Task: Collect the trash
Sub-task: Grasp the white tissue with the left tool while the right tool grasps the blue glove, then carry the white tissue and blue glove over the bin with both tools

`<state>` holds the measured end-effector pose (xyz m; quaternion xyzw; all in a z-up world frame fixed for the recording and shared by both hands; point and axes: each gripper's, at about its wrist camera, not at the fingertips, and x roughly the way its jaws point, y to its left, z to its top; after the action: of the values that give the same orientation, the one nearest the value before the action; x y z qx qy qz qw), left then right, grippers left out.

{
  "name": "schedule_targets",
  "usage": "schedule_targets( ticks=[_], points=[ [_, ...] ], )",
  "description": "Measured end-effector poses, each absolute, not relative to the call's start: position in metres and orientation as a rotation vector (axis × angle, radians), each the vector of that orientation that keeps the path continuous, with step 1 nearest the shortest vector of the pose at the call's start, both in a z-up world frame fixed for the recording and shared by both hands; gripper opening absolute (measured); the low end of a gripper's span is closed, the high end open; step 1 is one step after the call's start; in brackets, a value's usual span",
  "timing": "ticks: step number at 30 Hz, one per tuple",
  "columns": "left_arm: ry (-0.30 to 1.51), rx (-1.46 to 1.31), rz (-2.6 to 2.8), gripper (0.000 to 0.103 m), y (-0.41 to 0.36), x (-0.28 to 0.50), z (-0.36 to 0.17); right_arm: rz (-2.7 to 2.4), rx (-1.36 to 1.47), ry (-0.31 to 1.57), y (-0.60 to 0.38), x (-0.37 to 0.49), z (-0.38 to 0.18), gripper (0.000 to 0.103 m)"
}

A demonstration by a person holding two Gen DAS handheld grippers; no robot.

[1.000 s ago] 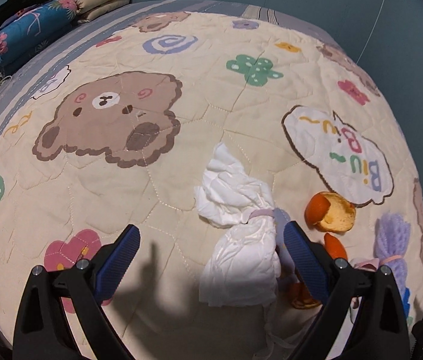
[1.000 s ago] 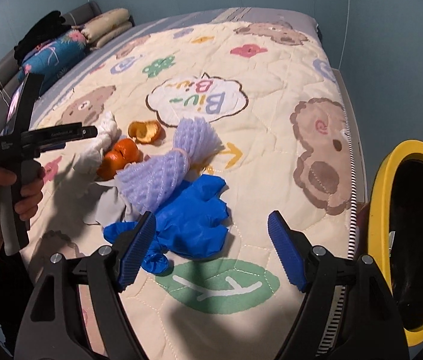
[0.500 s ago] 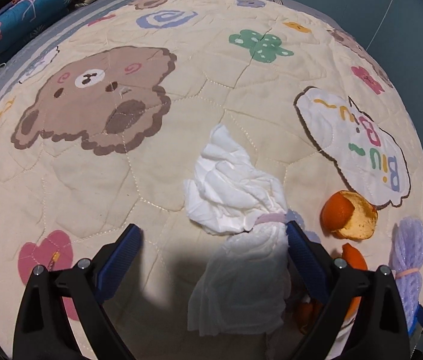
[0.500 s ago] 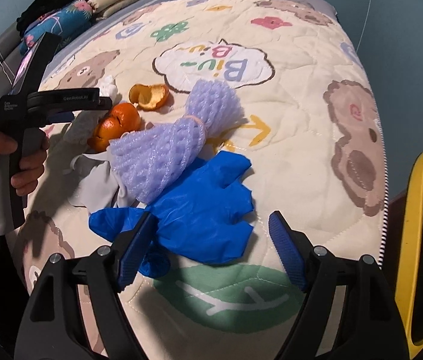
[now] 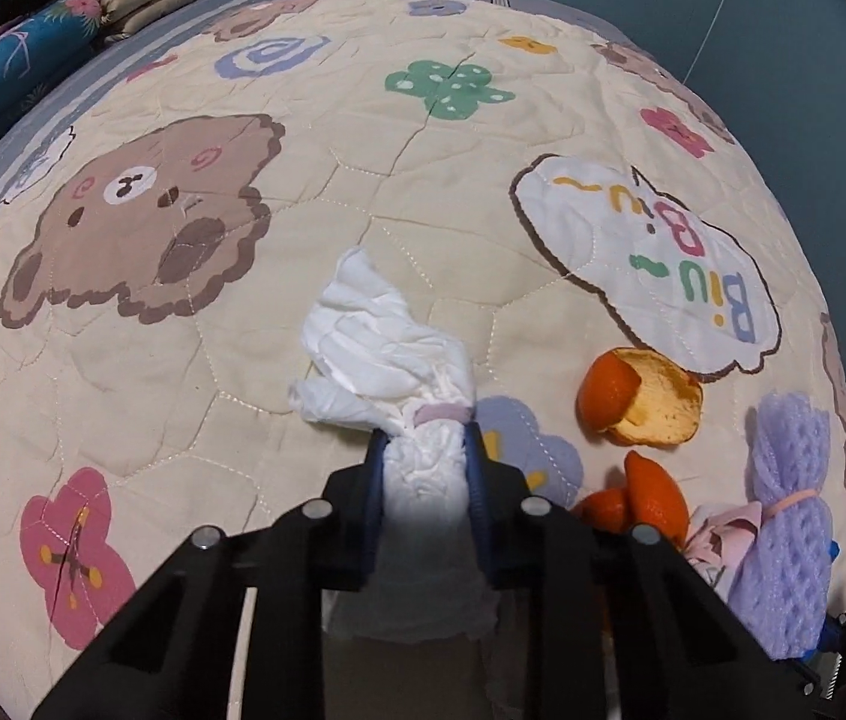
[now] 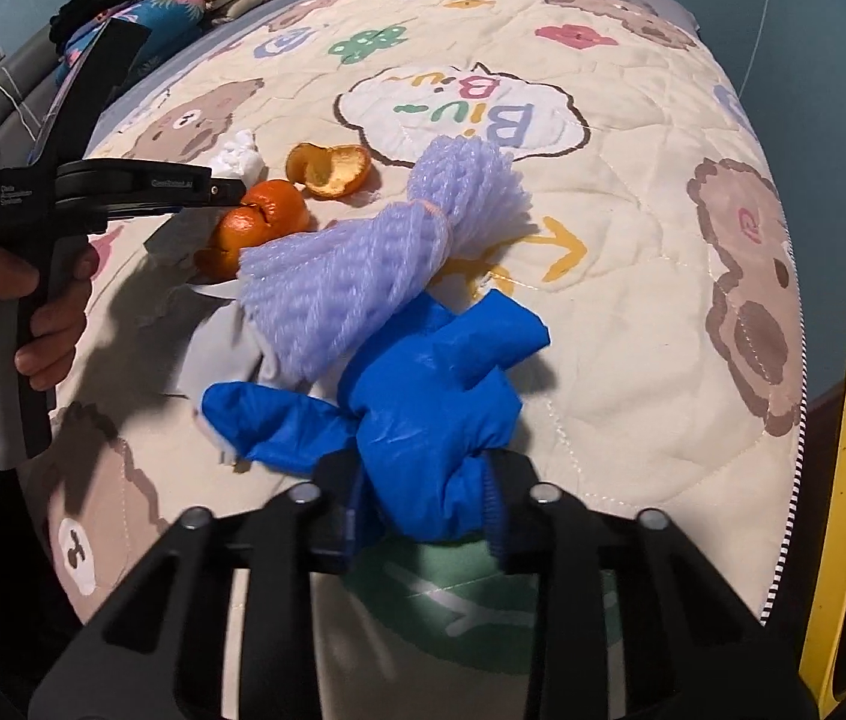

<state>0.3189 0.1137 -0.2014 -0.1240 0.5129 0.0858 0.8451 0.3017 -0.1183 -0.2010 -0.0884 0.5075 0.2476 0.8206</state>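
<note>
Quilt [image 5: 363, 192]: cream, stitched in hexagons, printed with brown bears, green clover, pink flowers, white cloud with multicoloured letters.
Tissue bundle [image 5: 387, 354]: white, pale pink band round waist.
Glove [image 6: 423, 384]: bright blue.
Foam net [image 6: 363, 264]: pale lilac, mesh texture, thin orange-pink band.
Peel [image 5: 645, 396]: orange outside, pale yellow inside.
Second peel [image 6: 258, 225]: deep orange.
Bin rim [image 6: 843, 480]: yellow, black inside.
Pillow [image 5: 9, 60]: dark blue, pink floral print.
Wall [image 5: 813, 90]: teal.
Gripper bodies black, pads [image 5: 477, 480] blue.

Before me on quilt [image 6: 633, 138]: tissue [image 5: 387, 354] far left, peels [image 6: 303, 192] beside it, net [image 6: 375, 258] over glove [image 6: 441, 384], bin [image 6: 843, 480] right.
</note>
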Motion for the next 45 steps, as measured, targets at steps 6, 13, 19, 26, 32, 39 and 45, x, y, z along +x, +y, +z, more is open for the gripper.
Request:
schedule_targets(
  ticks=[6, 13, 19, 26, 32, 39, 45],
  points=[
    [1.076, -0.268, 0.191, 0.021, 0.118, 0.308, -0.186, 0.532, -0.170, 1.044, -0.125, 0.294, -0.184, 0.019],
    [1.036, -0.313, 0.170, 0.021, 0.127, 0.287, -0.162, 0.533, -0.124, 0.976, -0.141, 0.281, -0.153, 0.018],
    [0.987, -0.325, 0.158, 0.021, 0.130, 0.267, -0.138, 0.537, -0.083, 0.925, -0.155, 0.271, -0.126, 0.018],
    [0.937, -0.293, 0.170, 0.021, 0.133, 0.245, -0.115, 0.546, -0.040, 0.891, -0.168, 0.261, -0.103, 0.018],
    [0.898, -0.286, 0.153, 0.021, 0.132, 0.223, -0.092, 0.548, -0.028, 0.844, -0.176, 0.251, -0.082, 0.018],
    [0.844, -0.275, 0.111, 0.021, 0.119, 0.203, -0.064, 0.540, -0.029, 0.818, -0.181, 0.240, -0.067, 0.018],
    [0.798, -0.239, 0.068, 0.021, 0.097, 0.189, -0.041, 0.541, -0.023, 0.777, -0.190, 0.230, -0.050, 0.018]
  ],
)
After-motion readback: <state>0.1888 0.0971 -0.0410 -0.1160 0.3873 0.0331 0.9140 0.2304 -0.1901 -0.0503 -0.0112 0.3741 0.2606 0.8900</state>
